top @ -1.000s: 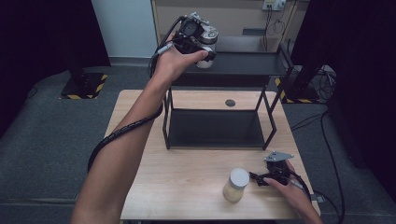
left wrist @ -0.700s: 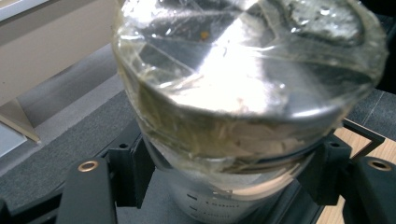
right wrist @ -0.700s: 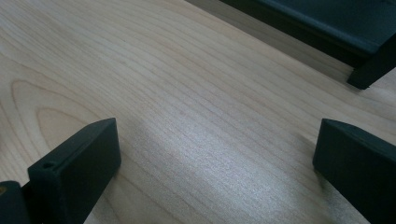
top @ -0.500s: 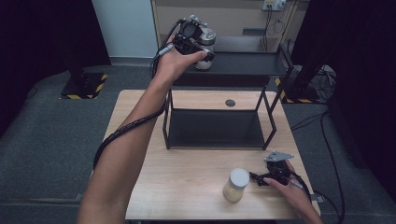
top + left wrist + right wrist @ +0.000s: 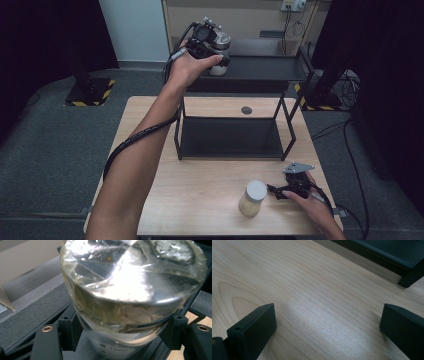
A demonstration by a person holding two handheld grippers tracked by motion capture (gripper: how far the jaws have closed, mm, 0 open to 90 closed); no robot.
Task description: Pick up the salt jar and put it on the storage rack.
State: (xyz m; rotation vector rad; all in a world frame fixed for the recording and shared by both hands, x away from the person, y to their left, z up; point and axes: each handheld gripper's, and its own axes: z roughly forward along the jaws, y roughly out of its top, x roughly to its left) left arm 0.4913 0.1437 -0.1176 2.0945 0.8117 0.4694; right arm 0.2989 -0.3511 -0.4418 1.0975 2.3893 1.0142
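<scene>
Two grippers are at work, one in each hand of the person. On the left side, the left arm is stretched long and forward from the bottom edge of the high view, over the wooden table (image 5: 150,125), with the forearm almost straight and the cable running along it. The left hand (image 5: 189,67) is raised to the level of the top of the black shelf (image 5: 265,70), with its thumb pointing to the right. The left gripper (image 5: 216,54) which it holds is on the left part of this top board. Its jaws are closed around a glass jar (image 5: 220,50); in the left gripper view the jar (image 5: 130,290) is very near, with one black jaw pressing on each side under the shining lid covered by clear film. The jar is upright, and its bottom seems to touch the dark board, but I cannot tell this surely.

More to the right and near the front edge of the table, a second jar (image 5: 251,198) with a white lid and pale content stands upright on the wood. Just beside it to the right is the right gripper (image 5: 274,190), low on the table, with the right hand (image 5: 312,205) coming in from the bottom right corner. In the right gripper view its two jaws are spread wide apart, with bare wood between them, so it grasps nothing.
</scene>
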